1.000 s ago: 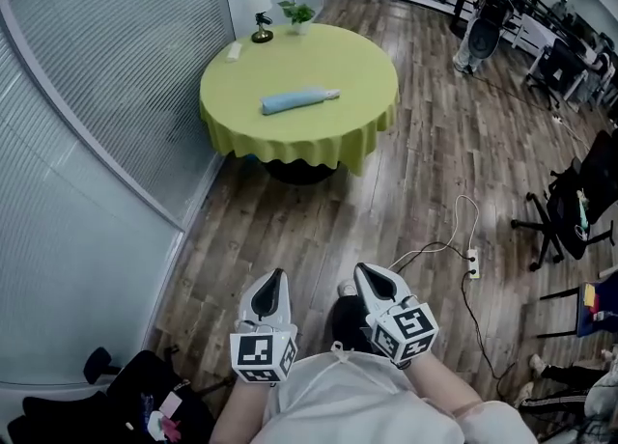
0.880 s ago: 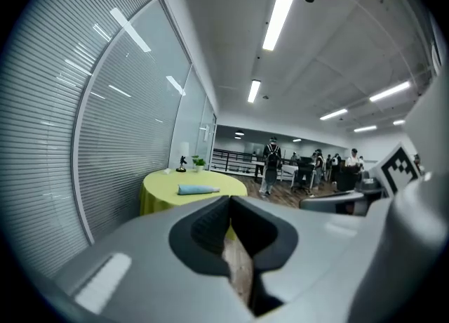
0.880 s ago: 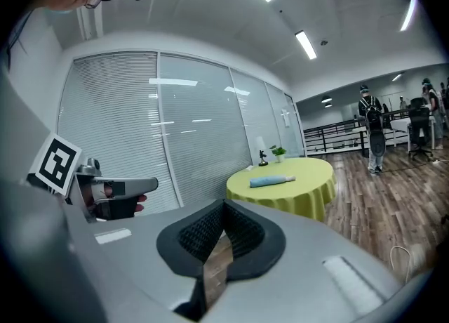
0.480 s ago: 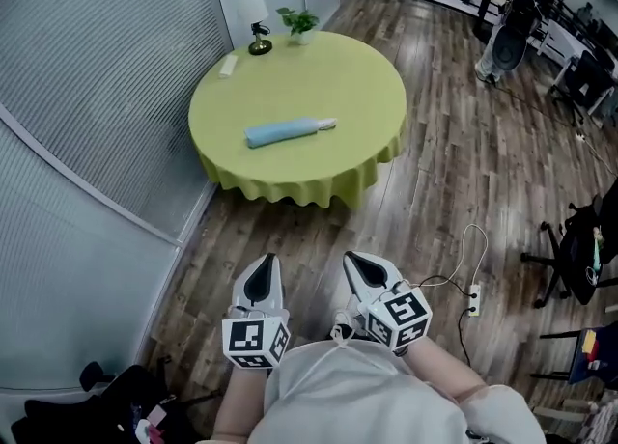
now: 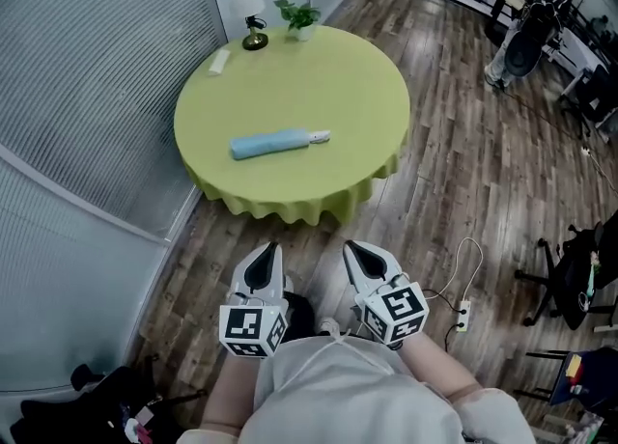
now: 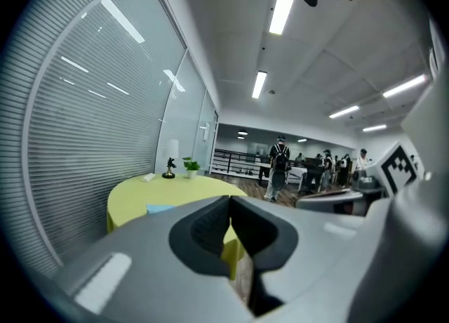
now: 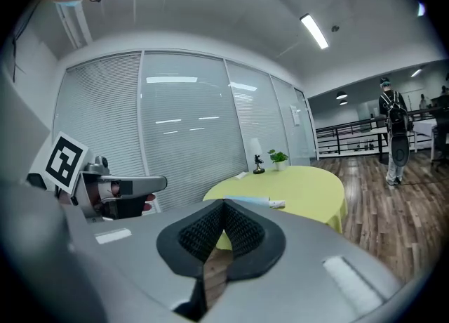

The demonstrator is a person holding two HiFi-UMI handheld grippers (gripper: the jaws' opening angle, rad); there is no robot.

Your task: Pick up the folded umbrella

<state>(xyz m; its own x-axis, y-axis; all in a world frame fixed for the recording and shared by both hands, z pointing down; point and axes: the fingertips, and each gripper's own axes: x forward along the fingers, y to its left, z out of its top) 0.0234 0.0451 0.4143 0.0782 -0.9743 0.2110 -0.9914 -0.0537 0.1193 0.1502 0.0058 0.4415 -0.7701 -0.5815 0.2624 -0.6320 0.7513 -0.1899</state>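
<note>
The folded umbrella point(image 5: 278, 143) is lying crosswise, well ahead of the clenched, empty left gripper point(image 5: 269, 253) and right gripper point(image 5: 355, 249), left one sitting a bit nearer.

The folded light-blue umbrella with a white handle point(image 5: 276, 143) lies flat near the table's front edge.

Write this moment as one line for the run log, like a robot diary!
stage: before pickup | left gripper: shut, empty | right gripper: shut, empty | umbrella: folded, lying on table, untouched
</note>
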